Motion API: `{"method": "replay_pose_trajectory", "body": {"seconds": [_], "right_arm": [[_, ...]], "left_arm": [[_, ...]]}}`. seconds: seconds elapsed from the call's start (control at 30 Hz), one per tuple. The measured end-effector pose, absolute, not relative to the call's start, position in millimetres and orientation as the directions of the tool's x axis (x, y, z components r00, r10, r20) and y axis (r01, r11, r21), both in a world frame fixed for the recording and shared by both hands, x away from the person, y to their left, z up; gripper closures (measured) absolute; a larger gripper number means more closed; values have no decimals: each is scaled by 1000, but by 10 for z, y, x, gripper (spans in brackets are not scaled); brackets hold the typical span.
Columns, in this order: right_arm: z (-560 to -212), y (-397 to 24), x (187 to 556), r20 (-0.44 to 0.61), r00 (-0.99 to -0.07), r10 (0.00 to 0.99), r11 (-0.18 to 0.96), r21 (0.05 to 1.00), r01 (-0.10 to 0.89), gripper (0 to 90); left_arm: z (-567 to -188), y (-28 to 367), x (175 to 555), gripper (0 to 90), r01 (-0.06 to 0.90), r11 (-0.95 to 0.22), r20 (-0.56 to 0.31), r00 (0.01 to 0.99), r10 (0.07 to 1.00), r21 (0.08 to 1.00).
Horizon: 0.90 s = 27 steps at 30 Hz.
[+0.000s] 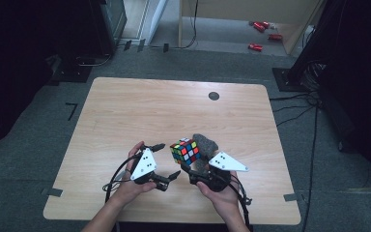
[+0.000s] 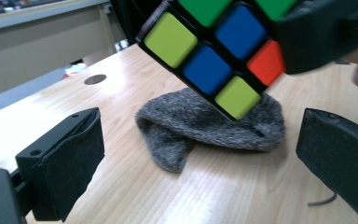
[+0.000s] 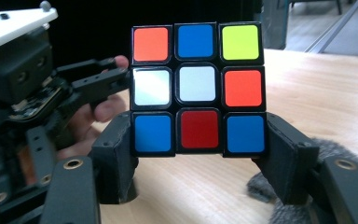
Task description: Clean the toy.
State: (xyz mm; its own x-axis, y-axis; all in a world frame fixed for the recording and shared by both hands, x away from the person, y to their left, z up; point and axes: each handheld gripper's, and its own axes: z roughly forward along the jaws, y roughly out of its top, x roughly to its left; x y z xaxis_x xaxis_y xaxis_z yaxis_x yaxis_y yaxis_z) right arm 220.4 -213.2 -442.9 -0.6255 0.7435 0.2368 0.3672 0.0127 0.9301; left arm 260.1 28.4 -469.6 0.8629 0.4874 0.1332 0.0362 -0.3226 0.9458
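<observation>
A scrambled Rubik's cube (image 1: 185, 151) is held off the wooden table (image 1: 140, 106) near its front middle. My right gripper (image 1: 193, 166) is shut on it, and in the right gripper view the pads clamp the bottom row of the cube (image 3: 198, 88) from both sides. A crumpled grey sock (image 1: 206, 143) lies on the table just behind and under the cube. My left gripper (image 1: 169, 160) stands open just left of the cube, nothing between its jaws. Through its own view the sock (image 2: 205, 126) lies ahead and the cube (image 2: 209, 51) hangs above it.
A small dark round grommet (image 1: 214, 95) sits in the table's far side. The table's front edge runs close under both hands. Red objects (image 1: 256, 47) lie on the floor far behind, with dark furniture at both sides.
</observation>
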Motion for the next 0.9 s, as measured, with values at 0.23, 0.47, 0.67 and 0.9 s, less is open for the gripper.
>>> {"method": "replay_pose_trajectory", "body": {"seconds": [0.23,0.47,0.67,0.9], "right_arm": [[-4433,-2091,2199,270,-643,717,18,914,405,348],[-4453,-2065,2209,298,-648,701,26,897,441,348],[-4484,-2047,2225,321,-643,696,35,878,477,347],[-4482,-2082,2252,373,-629,683,10,856,518,347]], "left_arm": [[-4708,273,2575,20,-17,-338,207,819,535,941],[-4751,190,2514,22,-88,-369,286,801,526,925],[-4772,171,2473,100,-156,-356,338,774,536,921],[-4838,120,2426,297,-234,-396,423,752,504,888]]}}
